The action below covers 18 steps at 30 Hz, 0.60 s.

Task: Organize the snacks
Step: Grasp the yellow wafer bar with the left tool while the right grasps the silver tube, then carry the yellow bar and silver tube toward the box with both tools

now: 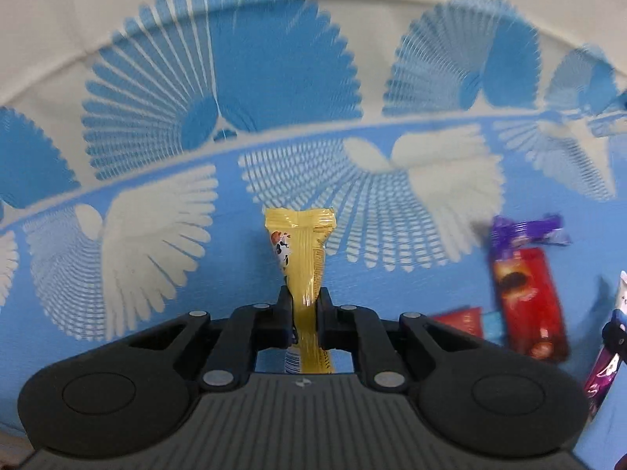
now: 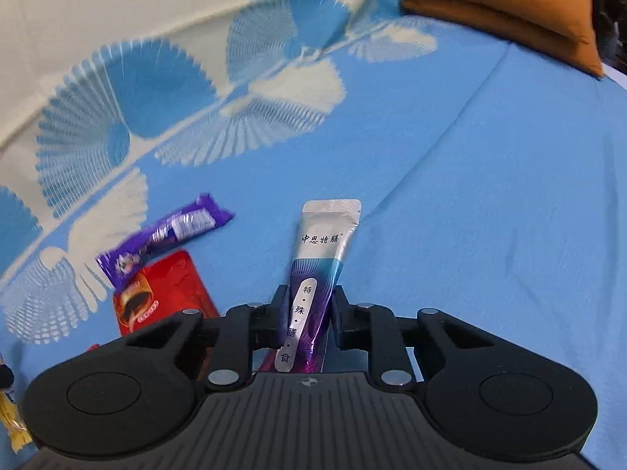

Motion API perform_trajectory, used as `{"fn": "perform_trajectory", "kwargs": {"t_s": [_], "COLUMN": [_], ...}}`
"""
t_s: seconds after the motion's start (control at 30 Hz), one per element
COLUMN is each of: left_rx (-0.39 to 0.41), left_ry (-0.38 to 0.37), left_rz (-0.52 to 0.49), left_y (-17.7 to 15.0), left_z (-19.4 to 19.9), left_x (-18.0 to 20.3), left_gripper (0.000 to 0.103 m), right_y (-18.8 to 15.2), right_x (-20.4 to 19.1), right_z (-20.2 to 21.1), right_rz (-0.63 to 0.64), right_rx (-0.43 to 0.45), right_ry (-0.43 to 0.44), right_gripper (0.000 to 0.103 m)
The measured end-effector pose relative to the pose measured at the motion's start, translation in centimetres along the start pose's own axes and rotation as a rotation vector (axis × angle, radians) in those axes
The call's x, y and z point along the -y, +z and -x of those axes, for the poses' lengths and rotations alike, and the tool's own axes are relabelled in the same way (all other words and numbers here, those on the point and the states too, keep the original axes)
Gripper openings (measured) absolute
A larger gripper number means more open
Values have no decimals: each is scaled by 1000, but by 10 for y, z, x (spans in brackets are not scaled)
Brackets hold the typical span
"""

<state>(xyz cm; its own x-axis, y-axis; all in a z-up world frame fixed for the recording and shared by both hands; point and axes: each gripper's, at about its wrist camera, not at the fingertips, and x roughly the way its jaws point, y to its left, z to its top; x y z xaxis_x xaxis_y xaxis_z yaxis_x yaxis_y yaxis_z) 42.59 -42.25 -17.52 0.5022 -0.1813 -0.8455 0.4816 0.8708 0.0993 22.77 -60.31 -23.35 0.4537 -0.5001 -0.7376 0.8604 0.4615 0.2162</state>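
My left gripper [image 1: 305,297] is shut on a yellow snack packet [image 1: 303,250], which sticks out forward past the pads over the blue patterned cloth [image 1: 156,274]. My right gripper [image 2: 307,297] is shut on a silver and purple sachet [image 2: 321,258] with printed characters, its sealed end pointing away from me. On the cloth lie a purple wrapped bar [image 2: 164,235] and a red packet [image 2: 164,293]; the left wrist view shows the same purple bar [image 1: 525,231] and red packet [image 1: 529,301] at the right. The sachet's lower end [image 1: 605,368] shows at that view's right edge.
The cloth [image 2: 470,235] has white and blue fan patterns and turns cream at the far side. An orange-brown cushion [image 2: 509,4] lies at the far right. Small red and blue packets [image 1: 470,321] peek out beside the left gripper. The yellow packet's end [image 2: 11,423] shows at the right view's lower left.
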Motion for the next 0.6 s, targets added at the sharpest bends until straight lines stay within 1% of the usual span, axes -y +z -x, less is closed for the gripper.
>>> {"fn": "perform_trajectory", "kwargs": {"t_s": [0.1,0.2,0.27,0.33,0.47,0.6], "left_rx": [29,57,80,111,154,153], "left_ry": [-35,-76,-106,-118,-121,-120], "left_rz": [12,21,29,26,37,49], "left_y": [-5,-16,-29,-43,-79,-122], "left_z": [36,78,112,145,209,261], "left_x": [1,-1,0,0,-2,-11], "left_gripper": [12,12,12,12,12,12], "right_y": [6,15,19,20,8,-17], "right_x": [16,29,36,43,51,54], "right_z": [34,75,100,133,200,261], "right_rz": [-15,-19,-20,-18,15,83], "right_rx": [60,106,132,153,182,180], "right_ry": [44,94,125,168,241,305], "right_gripper": [23,23,23,23,23,24]}}
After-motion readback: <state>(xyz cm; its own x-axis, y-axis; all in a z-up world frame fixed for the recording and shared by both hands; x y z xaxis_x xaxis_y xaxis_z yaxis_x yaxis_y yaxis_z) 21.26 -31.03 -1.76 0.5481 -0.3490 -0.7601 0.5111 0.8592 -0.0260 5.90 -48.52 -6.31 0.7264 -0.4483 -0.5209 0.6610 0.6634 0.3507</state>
